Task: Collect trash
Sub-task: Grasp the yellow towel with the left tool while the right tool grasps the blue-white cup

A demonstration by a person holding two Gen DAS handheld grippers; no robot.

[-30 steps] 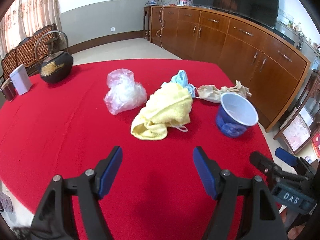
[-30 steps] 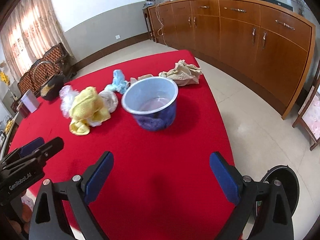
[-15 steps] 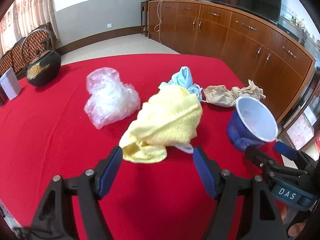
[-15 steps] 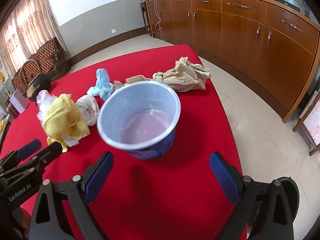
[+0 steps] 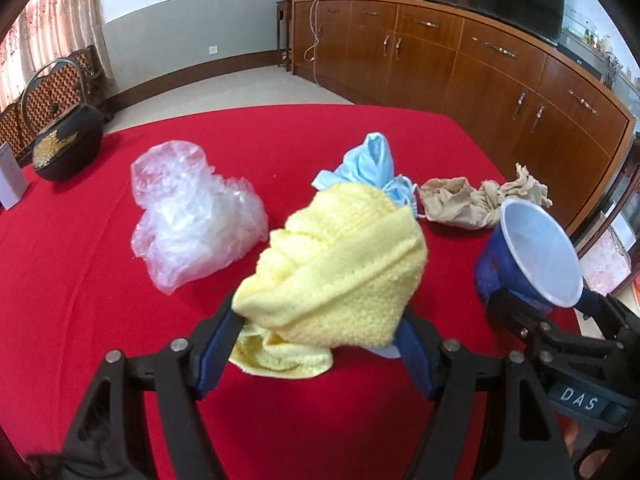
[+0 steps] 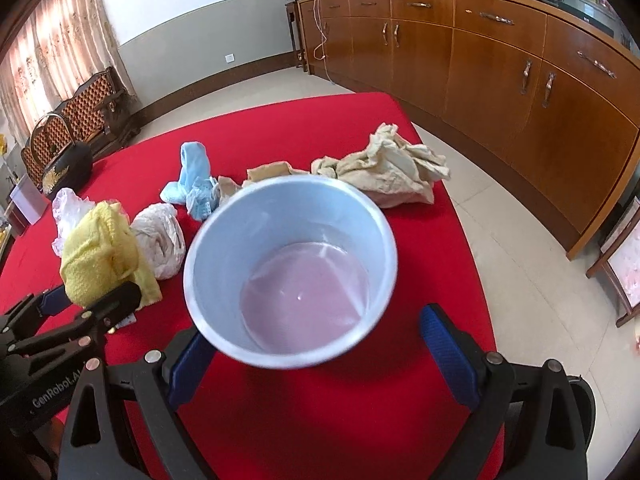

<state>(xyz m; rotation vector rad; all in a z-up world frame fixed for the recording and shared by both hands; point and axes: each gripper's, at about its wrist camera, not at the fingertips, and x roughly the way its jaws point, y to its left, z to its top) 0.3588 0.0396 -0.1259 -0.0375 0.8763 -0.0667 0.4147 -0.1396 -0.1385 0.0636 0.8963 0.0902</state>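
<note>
While both grippers straddle their targets, neither bites yet.
Left gripper (image 5: 316, 344), fingers wide around the yellow cloth (image 5: 336, 276) on the red table (image 5: 80, 280); right gripper (image 6: 320, 356) wide around the blue cup (image 6: 292, 276): sink lower, centre, then squeeze.

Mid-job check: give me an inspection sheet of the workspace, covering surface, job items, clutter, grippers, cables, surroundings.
Surface: red tablecloth, no spills seen.
Job's things: blue cup upright and empty; yellow cloth, clear plastic bag, blue mask, tan paper wad, white wad.
Clutter: black teapot and a white box at the far left edge.
Grippers: left gripper open, straddling the yellow cloth; right gripper open, either side of the cup; neither grips.
Cables: a cord hangs down the sideboard front.
Surroundings: wooden sideboard, carved bench, curtains, tiled floor.
</note>
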